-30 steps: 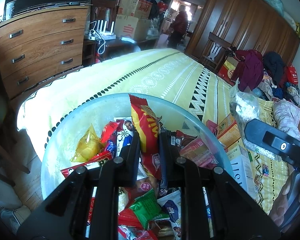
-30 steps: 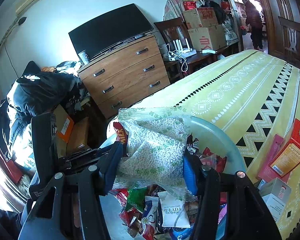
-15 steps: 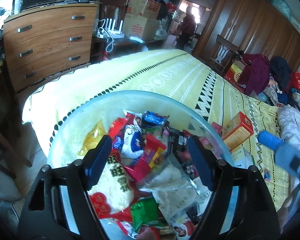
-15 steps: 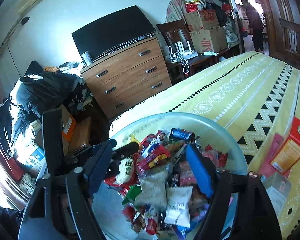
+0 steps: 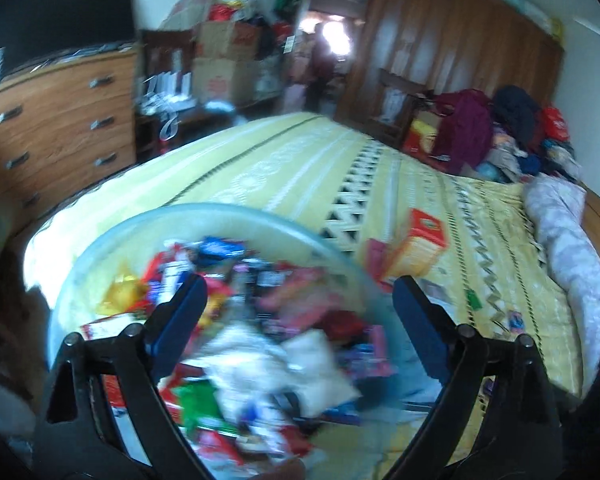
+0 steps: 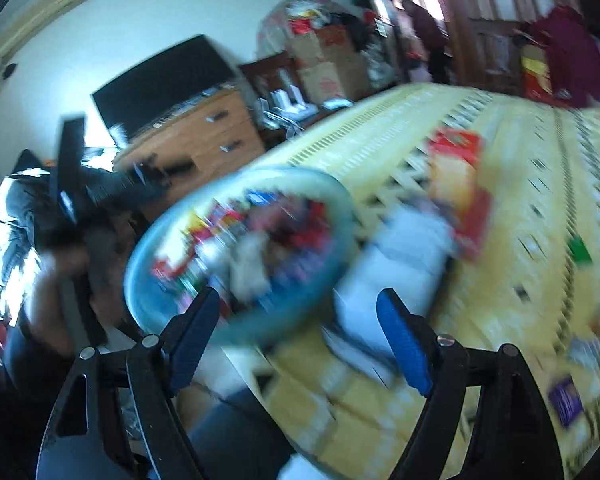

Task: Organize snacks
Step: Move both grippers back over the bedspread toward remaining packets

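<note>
We hold left gripper (image 5: 296,312) spread, empty, jaws just widened over basin (image 5: 100,248) of snacks (image 5: 260,320). Right gripper (image 6: 300,320) released too; orange box (image 6: 456,184), probably next, at one o'clock.

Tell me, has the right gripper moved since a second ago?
Yes. The right gripper, jaws open and empty, has swung rightward: the round pale blue plastic basin now sits left of it, boxes ahead.
</note>
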